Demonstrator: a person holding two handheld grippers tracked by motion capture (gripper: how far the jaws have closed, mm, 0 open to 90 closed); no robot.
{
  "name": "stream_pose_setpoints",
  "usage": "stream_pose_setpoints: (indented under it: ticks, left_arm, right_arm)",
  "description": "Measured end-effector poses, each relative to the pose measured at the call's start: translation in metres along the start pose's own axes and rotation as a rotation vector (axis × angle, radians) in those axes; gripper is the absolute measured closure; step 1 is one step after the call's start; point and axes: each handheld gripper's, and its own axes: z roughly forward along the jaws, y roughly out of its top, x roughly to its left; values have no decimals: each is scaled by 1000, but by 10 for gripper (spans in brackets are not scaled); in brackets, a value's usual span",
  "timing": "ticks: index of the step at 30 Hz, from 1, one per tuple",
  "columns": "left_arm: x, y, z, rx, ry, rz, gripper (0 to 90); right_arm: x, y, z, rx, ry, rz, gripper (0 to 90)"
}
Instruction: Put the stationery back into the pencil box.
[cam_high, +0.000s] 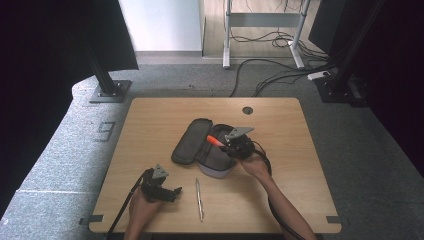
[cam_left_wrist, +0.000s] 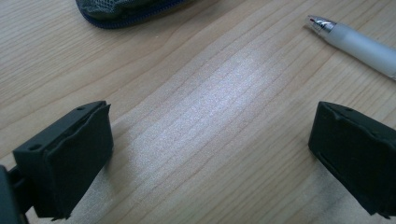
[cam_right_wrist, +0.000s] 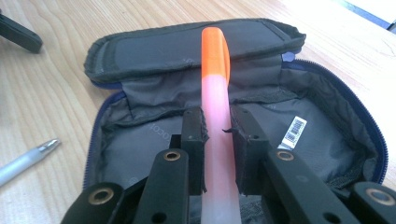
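— Where's our highlighter (cam_right_wrist: 215, 93)?
— Clamped mid-barrel in the right claw (cam_right_wrist: 217, 128), over the open pouch (cam_right_wrist: 322, 140). Light, stiff, slick plastic (grip the middle). Left claw (cam_left_wrist: 210, 154) gapes, empty, on the table (cam_left_wrist: 196, 70).

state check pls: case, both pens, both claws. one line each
pencil case: unzipped, lid folded back flat on the table, inside holds no pens.
orange-capped pen: capped, clamped in the right claw, held over the open case.
white pen: lying loose on the table, apart from the case.
right claw: shut on the orange-capped pen.
left claw: open, nothing between its jaws, low over bare table.
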Motion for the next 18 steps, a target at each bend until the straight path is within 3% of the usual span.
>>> stream_pose_setpoints:
  ticks: [18]
  left_arm:
    - [0, 0, 0, 1, 0, 0, 0]
  right_arm:
    - [-7, -12, 19, 34, -18, 18, 755]
